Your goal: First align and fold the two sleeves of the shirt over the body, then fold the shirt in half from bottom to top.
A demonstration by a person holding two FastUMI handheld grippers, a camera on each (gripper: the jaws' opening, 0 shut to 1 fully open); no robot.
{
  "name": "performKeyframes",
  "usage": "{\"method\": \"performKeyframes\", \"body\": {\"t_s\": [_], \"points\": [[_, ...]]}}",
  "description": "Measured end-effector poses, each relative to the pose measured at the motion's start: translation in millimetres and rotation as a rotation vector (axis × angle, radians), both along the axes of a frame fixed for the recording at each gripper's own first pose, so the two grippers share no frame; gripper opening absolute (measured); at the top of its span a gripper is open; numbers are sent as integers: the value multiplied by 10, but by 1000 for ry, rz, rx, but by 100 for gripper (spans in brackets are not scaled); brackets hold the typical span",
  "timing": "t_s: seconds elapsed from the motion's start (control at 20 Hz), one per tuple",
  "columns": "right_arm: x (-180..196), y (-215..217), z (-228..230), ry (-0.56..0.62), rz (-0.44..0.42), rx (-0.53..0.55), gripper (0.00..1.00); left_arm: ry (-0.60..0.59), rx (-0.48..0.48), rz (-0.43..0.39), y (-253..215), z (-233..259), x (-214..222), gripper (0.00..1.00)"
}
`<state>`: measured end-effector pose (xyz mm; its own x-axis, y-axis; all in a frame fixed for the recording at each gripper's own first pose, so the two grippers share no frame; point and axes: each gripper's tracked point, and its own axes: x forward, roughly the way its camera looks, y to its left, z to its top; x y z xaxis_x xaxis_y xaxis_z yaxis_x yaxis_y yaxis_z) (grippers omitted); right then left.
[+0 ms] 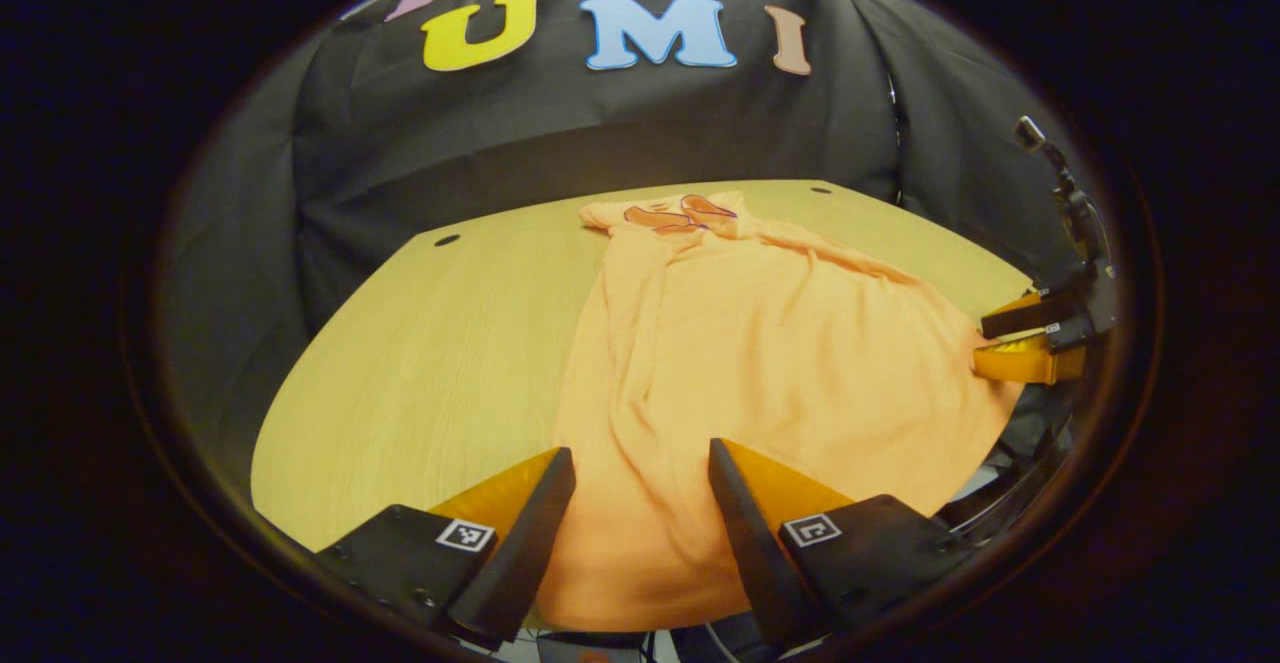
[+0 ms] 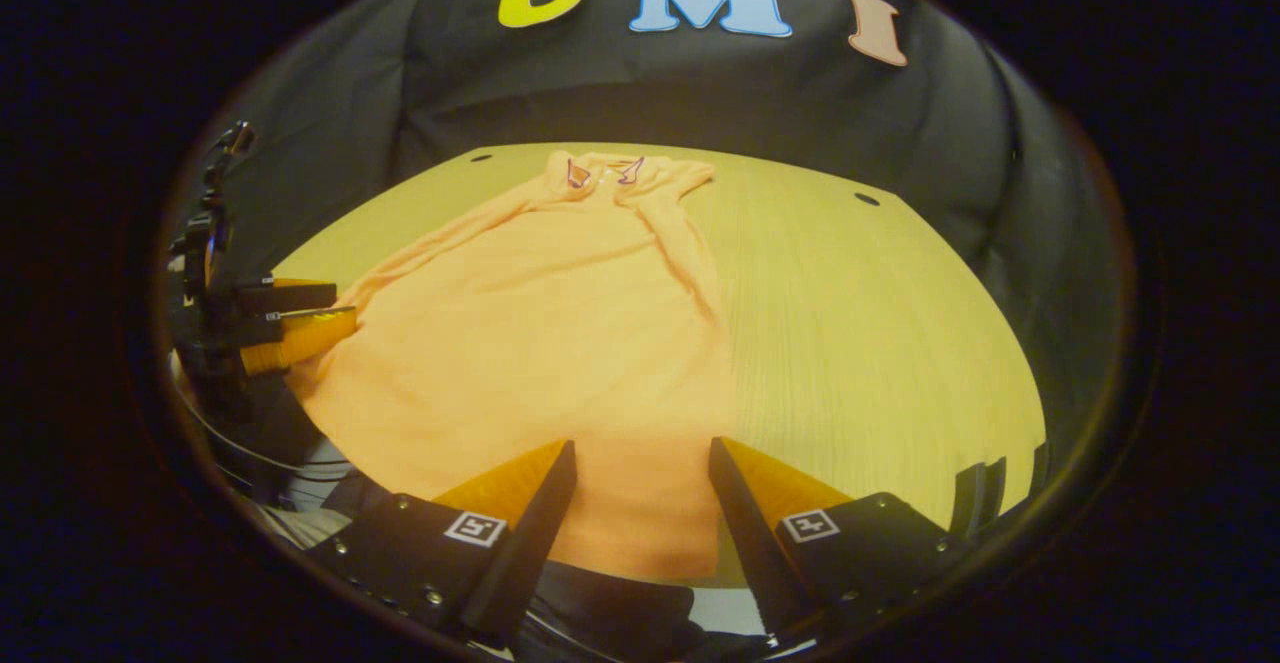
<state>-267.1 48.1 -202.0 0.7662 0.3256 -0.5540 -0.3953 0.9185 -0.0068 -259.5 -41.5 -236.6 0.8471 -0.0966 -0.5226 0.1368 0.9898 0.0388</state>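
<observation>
Both tools, left tool [image 1: 640, 463] and right tool [image 2: 640, 453], hang with fingers apart over the near hem of my shirt [image 1: 740, 343] at frame centre on the table [image 1: 440, 343]; sleeves look folded, so bottom-to-top fold next: pinch both hem corners.

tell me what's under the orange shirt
The orange shirt lies flat on the wooden table, with bare wood around it. Anything beneath the cloth is covered, so I cannot tell; no bulge suggests an object there.
</observation>
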Motion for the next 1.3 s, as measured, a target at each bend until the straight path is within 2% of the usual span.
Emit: {"method": "performKeyframes", "body": {"t_s": [0.15,0.25,0.3,0.35,0.4,0.45,0.5,0.55,0.6,0.7,0.8,0.95,1.15,1.3], "points": [[-6,-7,-2,-18,-8,24,85,-21,-31,14,3,14,-4,89],[-19,4,-12,-36,-6,43,86,-35,-33,-8,-46,-15,-9,84],[-34,45,-19,-44,-9,60,86,-36,-34,-18,-93,-10,-2,78],[-43,59,-10,-50,-24,83,58,-35,-41,-34,-125,-11,7,72],[-45,65,-21,-46,-36,89,46,-26,-48,-32,-132,-14,11,64],[-52,67,-25,-39,-38,83,41,-20,-56,-33,-126,-12,6,55],[-45,81,-30,-31,-45,80,38,-19,-63,-40,-139,1,14,55],[-42,77,-24,-24,-47,72,38,-22,-113,-41,-173,7,-2,55],[3,142,-20,-32,-26,87,38,-22,-156,-25,-172,27,8,10],[-14,162,-4,-18,-57,130,2,-21,-206,-21,-127,31,9,18],[-19,171,-20,-25,-52,116,2,-20,-241,-18,-125,34,-1,6],[-7,167,-18,-34,-48,94,2,-26,-205,-14,-163,51,-5,7],[-13,178,3,-13,-53,129,0,-16,-173,-22,-209,94,28,7],[83,209,234,-50,-34,136,0,-21,-171,-43,-217,231,135,6]]}}
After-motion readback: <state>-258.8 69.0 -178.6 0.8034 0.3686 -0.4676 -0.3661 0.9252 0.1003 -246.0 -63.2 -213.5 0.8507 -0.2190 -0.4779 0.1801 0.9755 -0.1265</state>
